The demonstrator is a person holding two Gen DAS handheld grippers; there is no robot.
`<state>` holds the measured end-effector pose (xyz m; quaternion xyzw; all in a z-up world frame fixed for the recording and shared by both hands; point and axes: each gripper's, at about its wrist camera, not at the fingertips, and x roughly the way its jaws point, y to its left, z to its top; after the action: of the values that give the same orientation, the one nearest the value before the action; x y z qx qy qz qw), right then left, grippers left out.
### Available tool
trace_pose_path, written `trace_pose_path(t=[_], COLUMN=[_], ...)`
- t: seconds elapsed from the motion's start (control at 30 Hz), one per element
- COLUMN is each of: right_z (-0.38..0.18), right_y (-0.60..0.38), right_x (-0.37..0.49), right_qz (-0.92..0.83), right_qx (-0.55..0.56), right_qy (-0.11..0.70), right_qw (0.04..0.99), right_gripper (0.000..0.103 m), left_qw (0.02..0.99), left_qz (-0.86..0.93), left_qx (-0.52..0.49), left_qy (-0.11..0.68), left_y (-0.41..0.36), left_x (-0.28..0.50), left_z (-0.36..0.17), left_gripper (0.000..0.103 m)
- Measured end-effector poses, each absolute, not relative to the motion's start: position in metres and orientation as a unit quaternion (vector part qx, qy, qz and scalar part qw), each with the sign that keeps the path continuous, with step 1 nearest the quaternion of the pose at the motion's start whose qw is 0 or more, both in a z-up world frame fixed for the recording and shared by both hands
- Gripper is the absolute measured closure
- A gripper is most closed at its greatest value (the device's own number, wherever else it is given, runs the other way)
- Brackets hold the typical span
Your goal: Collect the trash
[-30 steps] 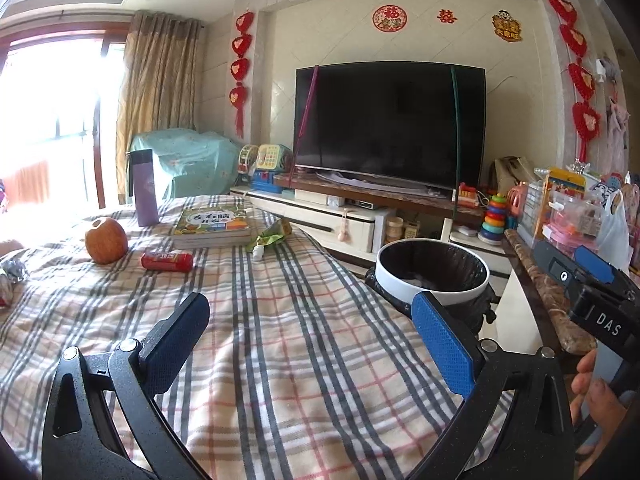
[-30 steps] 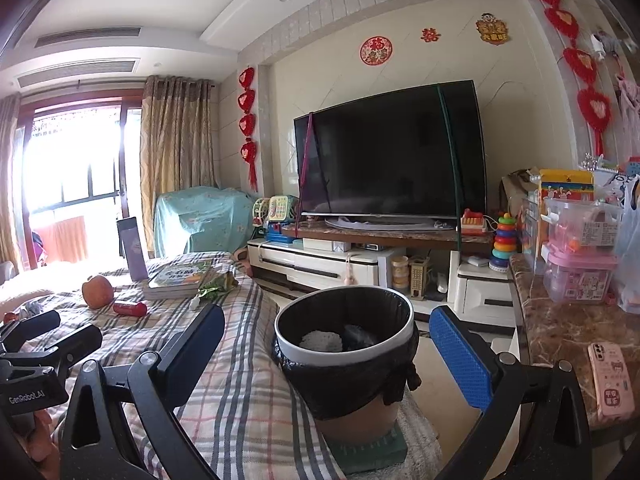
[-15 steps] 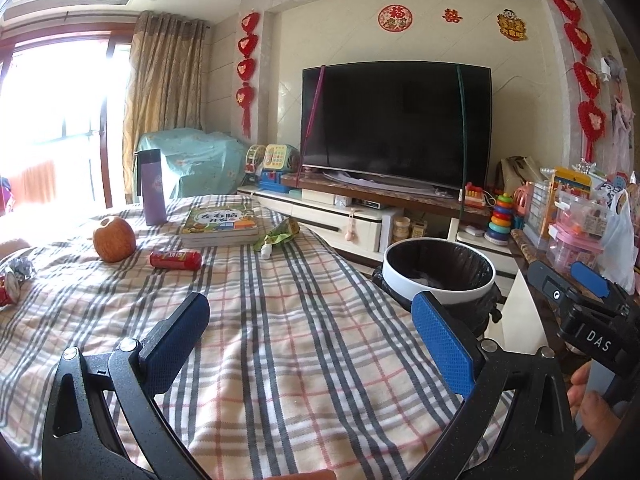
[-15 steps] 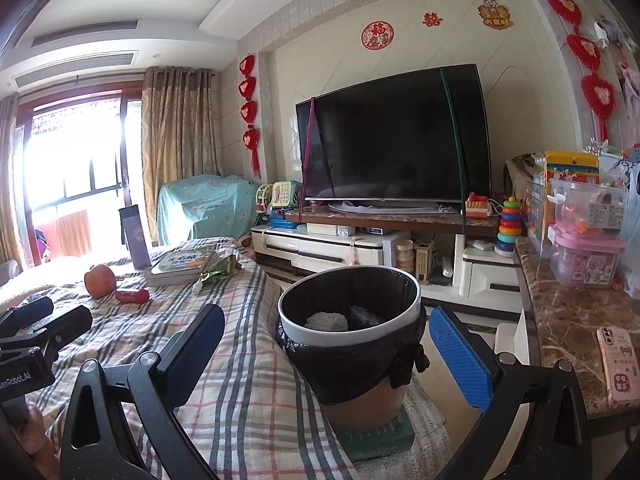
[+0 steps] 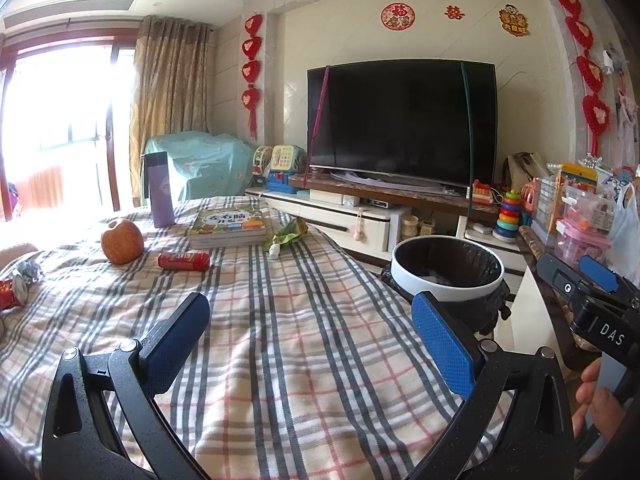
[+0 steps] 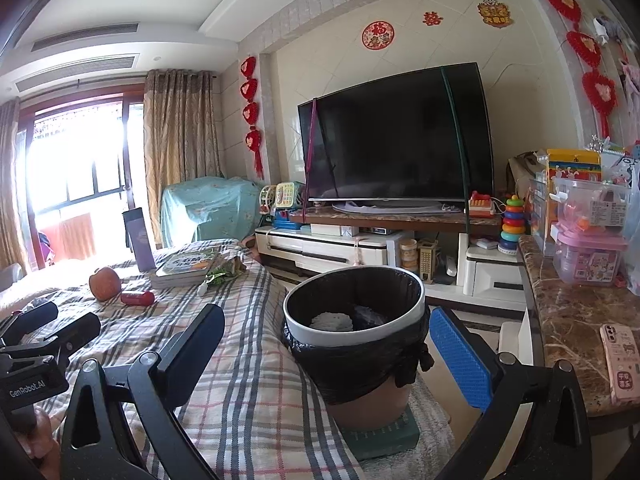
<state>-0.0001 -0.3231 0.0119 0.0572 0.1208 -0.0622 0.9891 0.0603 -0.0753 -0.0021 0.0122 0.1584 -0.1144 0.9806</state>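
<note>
Left claw [image 5: 308,340] and right claw [image 6: 326,344] level, both spread empty.

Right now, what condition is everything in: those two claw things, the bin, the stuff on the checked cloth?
left gripper: open, empty, over the cloth.
right gripper: open, empty, facing the bin.
trash bin: upright, lidless, black liner, some trash inside.
green wrapper: crumpled, lying beside the book.
red packet: lying flat on the cloth.
apple: whole, resting on the cloth.
purple bottle: upright, capped.
book: closed, flat.
TV: off.
</note>
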Motion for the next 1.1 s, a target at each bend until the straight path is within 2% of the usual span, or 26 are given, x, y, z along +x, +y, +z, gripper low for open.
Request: trace_pose_path(t=[1.1], right_z=[0.0115], right_y=[-0.3199], right_x=[0.0007], right_qz=[-0.056], right_qx=[0.055], right_qy=[0.123], right_qw=[0.989], right_gripper=[0.000], left_qw=[0.981], left_qz=[-0.116], left_qx=[0.017], left_qy=[0.157], left_y=[-0.0788], left_x=[0.0594], left_z=[-0.0029], left_gripper=[0.000])
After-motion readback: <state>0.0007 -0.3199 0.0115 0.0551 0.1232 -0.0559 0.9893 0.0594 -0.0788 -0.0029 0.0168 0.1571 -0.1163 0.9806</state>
